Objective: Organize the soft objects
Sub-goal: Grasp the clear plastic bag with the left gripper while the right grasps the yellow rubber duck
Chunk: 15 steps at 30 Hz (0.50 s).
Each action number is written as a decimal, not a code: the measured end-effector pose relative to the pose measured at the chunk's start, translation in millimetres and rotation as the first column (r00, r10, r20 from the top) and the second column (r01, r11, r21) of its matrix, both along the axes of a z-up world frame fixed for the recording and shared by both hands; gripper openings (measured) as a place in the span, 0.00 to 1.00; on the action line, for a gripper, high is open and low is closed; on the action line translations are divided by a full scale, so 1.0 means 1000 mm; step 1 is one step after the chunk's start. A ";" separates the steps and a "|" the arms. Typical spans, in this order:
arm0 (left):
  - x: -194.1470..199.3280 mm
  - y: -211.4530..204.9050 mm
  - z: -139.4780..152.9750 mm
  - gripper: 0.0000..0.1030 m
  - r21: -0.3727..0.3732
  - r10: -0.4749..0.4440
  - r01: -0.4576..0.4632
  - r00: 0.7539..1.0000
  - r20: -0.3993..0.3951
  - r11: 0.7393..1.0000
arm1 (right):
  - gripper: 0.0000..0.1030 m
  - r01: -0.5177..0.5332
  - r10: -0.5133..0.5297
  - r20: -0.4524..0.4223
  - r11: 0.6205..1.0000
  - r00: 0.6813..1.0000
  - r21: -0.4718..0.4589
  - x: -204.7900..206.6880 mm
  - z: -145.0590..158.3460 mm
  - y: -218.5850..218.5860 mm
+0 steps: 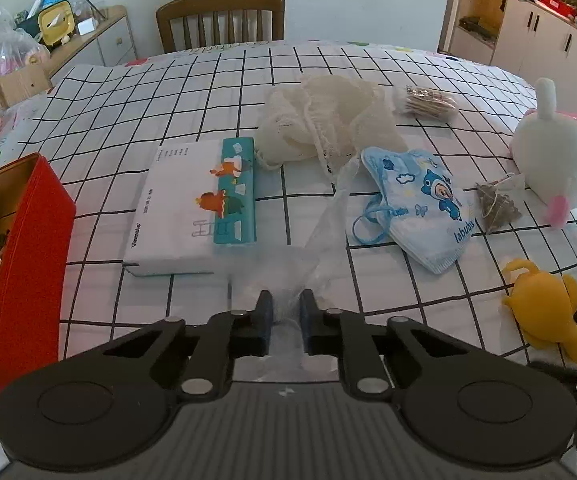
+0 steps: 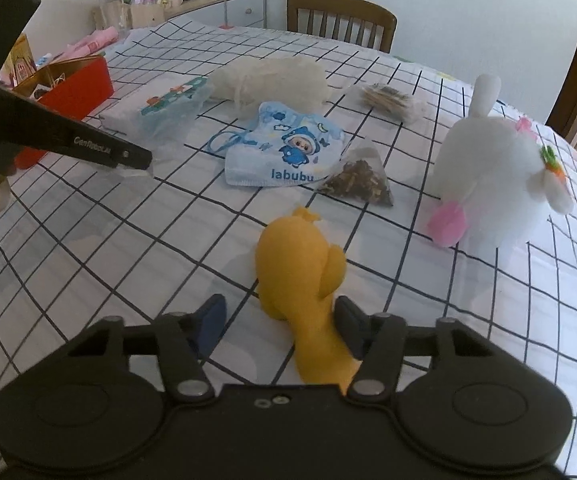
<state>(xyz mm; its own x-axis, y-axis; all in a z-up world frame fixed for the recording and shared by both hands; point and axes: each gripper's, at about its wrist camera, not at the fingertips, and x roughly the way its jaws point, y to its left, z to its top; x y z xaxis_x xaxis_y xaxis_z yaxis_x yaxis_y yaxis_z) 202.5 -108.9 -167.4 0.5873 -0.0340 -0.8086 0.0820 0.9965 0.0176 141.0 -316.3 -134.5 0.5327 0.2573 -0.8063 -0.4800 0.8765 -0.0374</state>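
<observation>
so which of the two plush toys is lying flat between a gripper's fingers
The yellow plush toy, lying flat between the right gripper fingers. The white bunny plush stands upright, well clear of both grippers.

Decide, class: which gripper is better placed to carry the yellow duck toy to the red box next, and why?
The right gripper: the yellow duck toy already lies between its fingers, one pad touching it. The left gripper is shut on a clear plastic bag, though it is nearer the red box.
</observation>
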 end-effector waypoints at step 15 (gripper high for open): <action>-0.014 0.016 0.025 0.10 -0.083 0.007 -0.005 1.000 0.016 0.997 | 0.14 0.043 -0.048 0.055 0.995 0.997 0.085 -0.012 0.037 0.003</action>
<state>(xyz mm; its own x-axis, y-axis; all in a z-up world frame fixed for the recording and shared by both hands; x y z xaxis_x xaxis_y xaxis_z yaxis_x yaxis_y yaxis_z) 188.7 -92.9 -142.1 0.6008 -0.0972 -0.7934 0.0765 0.9950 -0.0639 129.3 -313.6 -97.3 0.5895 0.2974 -0.7510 -0.4389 0.8985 0.0113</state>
